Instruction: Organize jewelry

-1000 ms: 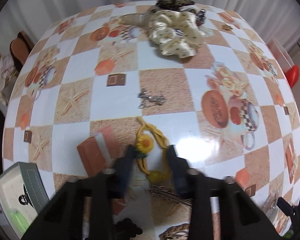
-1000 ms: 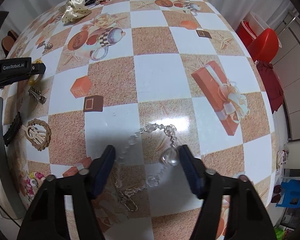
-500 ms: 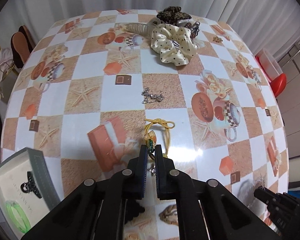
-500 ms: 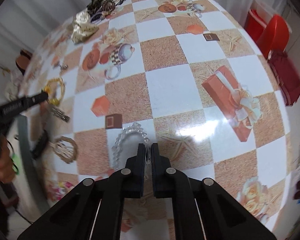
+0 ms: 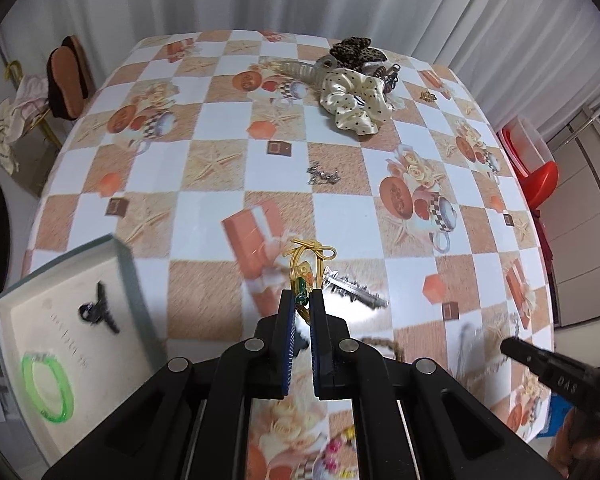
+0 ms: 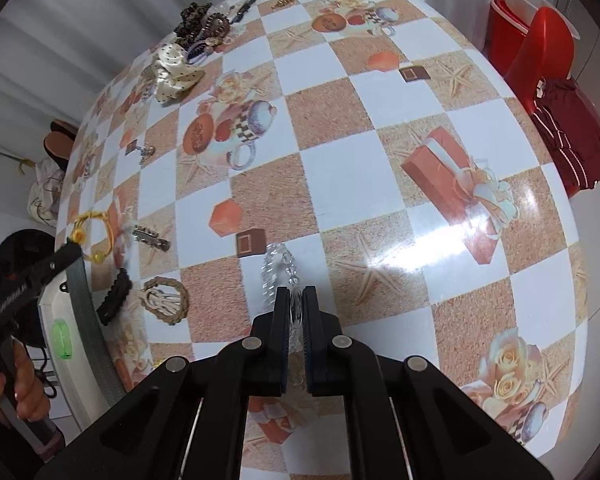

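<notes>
A: Left tongs (image 5: 305, 300) — state?
B: Clenched on the yellow cord bracelet (image 5: 306, 265). Jaws nearly together, pinching the green-and-yellow charm at the loop's near end; the rest of the loop sticks out past the tips toward 12 o'clock. Whether it's clear of the desk (image 5: 228, 168) I can't tell.
A: Right tongs (image 6: 296, 300)?
B: Also clamped tight, on the clear bead bracelet (image 6: 278, 268). One large clear bead sits between the pads; the strand loops forward from the tips to 11 o'clock, ending just beside a printed brown square on the cloth.
A: Where's the tray?
B: Grey-rimmed tray (image 5: 126, 264) at 8 o'clock in the left view, over the desk's edge. Inside it: a black claw clip (image 5: 98, 312) and a green bangle (image 5: 48, 392).
A: Other loose pieces?
B: Silver hair clip (image 5: 354, 290) just right of the left tongs' tips. Small silver chain piece (image 5: 322, 176) mid-desk. Cream polka-dot scrunchie (image 5: 356, 102) in a pile of hair accessories at 1 o'clock, far edge. In the right view, a woven ring ornament (image 6: 165, 300) and a black barrette (image 6: 114, 298) at 9 o'clock, near the tray rim.
A: Person visible?
B: A hand (image 6: 18, 384) on the left tongs' handle, 8 o'clock in the right view.
</notes>
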`<state>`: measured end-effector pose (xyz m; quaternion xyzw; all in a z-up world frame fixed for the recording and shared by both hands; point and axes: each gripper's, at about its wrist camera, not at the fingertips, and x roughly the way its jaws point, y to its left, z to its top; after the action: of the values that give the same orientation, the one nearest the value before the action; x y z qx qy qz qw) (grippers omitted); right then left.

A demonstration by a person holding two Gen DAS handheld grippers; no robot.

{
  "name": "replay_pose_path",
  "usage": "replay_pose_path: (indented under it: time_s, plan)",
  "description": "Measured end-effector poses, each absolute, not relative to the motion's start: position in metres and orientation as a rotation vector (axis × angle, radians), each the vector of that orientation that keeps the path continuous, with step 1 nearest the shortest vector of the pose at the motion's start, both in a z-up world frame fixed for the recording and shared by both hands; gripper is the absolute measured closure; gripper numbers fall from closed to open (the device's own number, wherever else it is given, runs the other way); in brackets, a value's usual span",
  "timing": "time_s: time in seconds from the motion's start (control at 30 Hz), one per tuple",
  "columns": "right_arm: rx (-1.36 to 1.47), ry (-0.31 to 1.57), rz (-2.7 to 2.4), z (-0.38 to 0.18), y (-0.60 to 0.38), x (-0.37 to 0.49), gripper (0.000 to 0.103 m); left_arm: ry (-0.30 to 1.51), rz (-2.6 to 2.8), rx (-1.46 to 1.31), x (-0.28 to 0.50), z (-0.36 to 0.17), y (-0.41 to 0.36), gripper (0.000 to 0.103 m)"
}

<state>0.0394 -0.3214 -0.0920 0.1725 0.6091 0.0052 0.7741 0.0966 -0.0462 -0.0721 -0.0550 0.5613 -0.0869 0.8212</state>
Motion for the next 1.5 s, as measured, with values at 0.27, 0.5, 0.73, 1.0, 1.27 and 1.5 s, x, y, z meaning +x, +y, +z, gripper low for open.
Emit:
replay_pose_path:
  time_s: [0.27, 0.5, 0.73, 1.0, 1.27, 1.5]
  plan:
    - [0.345, 1.294, 0.056, -0.061, -0.301, 0.042, 0.097, 1.191, -0.141, -0.153, 0.065, -0.053, -0.016, 0.091]
    - [0.304, 1.256, 0.127, -0.030, -0.265, 0.051, 0.097, 1.189, -0.083, -0.200, 0.036, -0.040, 0.023, 0.091]
    - [0.248, 1.241, 0.232, -0.010, -0.211, 0.058, 0.097, 1.195, -0.010, -0.254, 0.005, -0.036, 0.067, 0.091]
    - [0.192, 1.260, 0.332, -0.006, -0.155, 0.056, 0.097, 1.224, 0.040, -0.270, -0.020, -0.043, 0.094, 0.091]
    - [0.203, 1.286, 0.318, -0.010, -0.156, 0.047, 0.097, 1.238, -0.018, -0.143, -0.005, -0.046, 0.064, 0.090]
    - [0.266, 1.288, 0.226, -0.013, -0.203, 0.040, 0.097, 1.213, -0.093, -0.064, 0.015, -0.051, 0.011, 0.000]
